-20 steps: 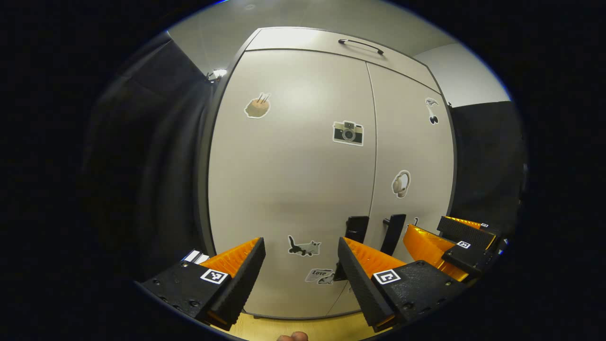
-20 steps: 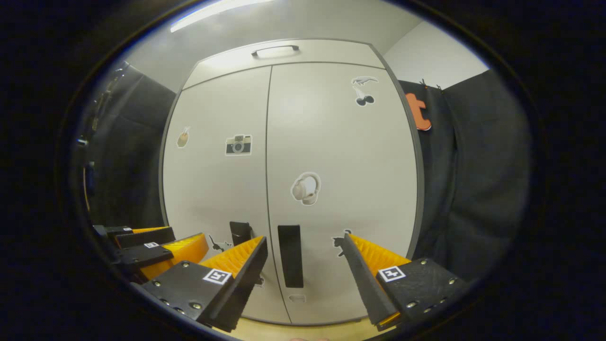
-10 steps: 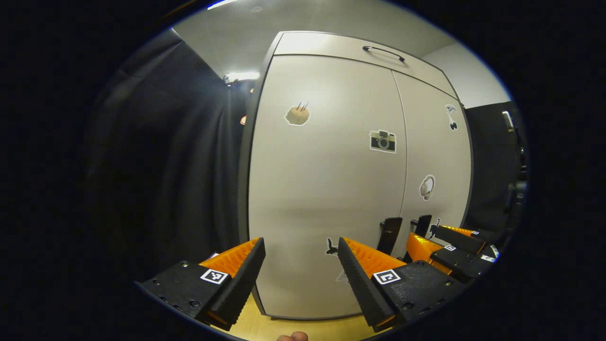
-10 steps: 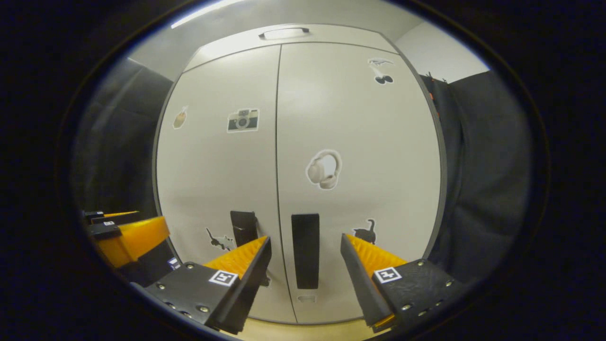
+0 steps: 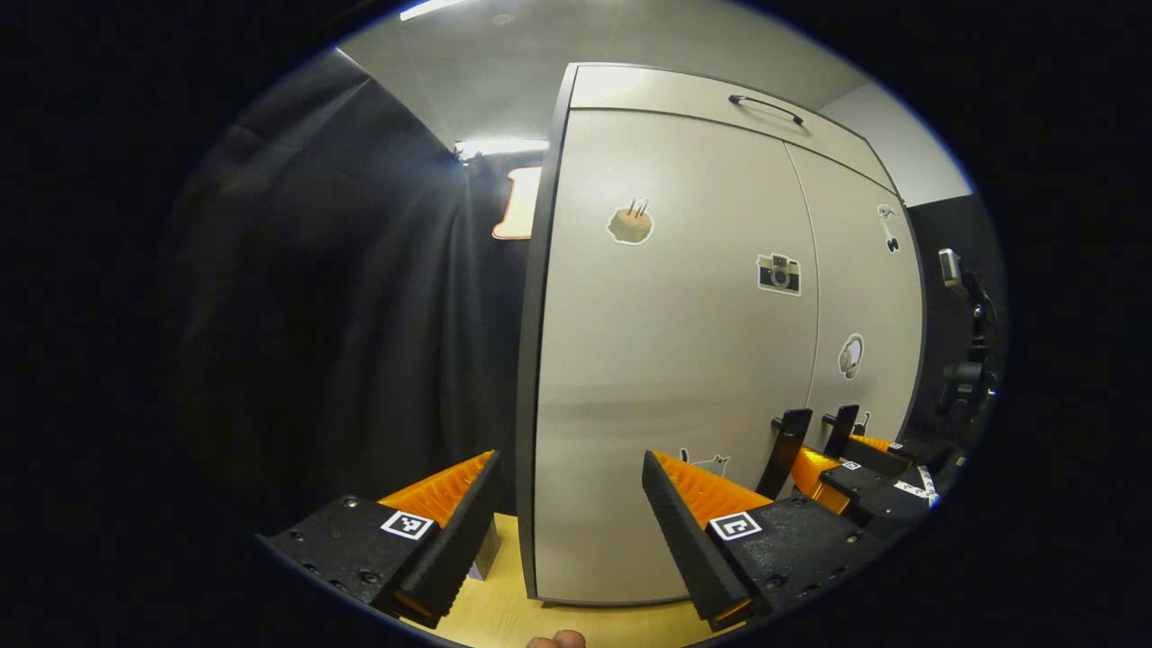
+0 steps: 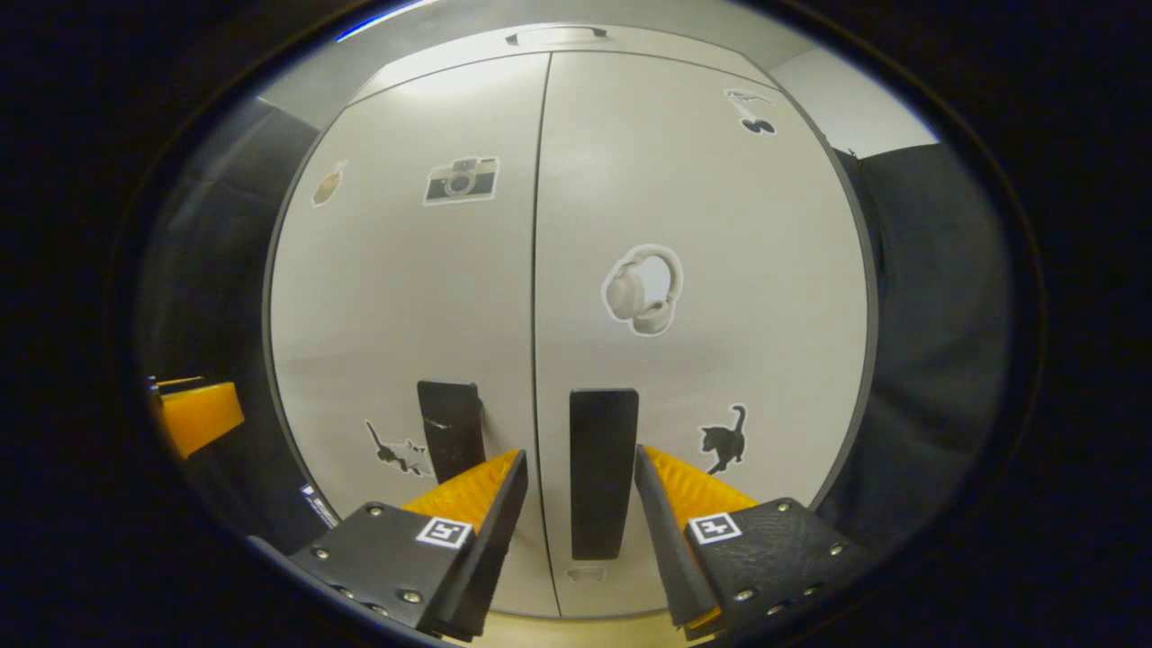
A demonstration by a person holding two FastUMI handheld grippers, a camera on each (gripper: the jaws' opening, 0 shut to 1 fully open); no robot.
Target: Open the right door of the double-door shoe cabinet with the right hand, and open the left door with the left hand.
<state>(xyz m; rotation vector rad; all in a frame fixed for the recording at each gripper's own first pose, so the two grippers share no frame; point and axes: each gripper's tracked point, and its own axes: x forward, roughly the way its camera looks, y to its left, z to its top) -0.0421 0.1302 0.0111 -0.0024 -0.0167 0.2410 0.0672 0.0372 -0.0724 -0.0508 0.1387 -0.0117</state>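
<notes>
The pale grey shoe cabinet has both doors closed. In the right gripper view the right door (image 6: 720,342) carries a black vertical handle (image 6: 601,468), and the left door (image 6: 405,297) has its own black handle (image 6: 450,430). My right gripper (image 6: 579,457) is open, with one finger on each side of the right handle and close to it. My left gripper (image 5: 571,459) is open and holds nothing, facing the cabinet's left edge (image 5: 533,360). The left door handle (image 5: 786,450) stands to its right, with the right gripper (image 5: 864,477) beyond it. The left gripper's orange finger (image 6: 193,414) shows at the far left.
Black curtain (image 5: 342,315) hangs left of the cabinet and also to its right (image 6: 927,342). A top panel with a dark bar handle (image 5: 765,106) sits above the doors. Light wooden floor (image 5: 504,612) runs under the cabinet's front.
My right gripper has moved in on the right door handle, which now stands between its fingers, and the gap has narrowed. The left gripper has swung left toward the cabinet's left edge.
</notes>
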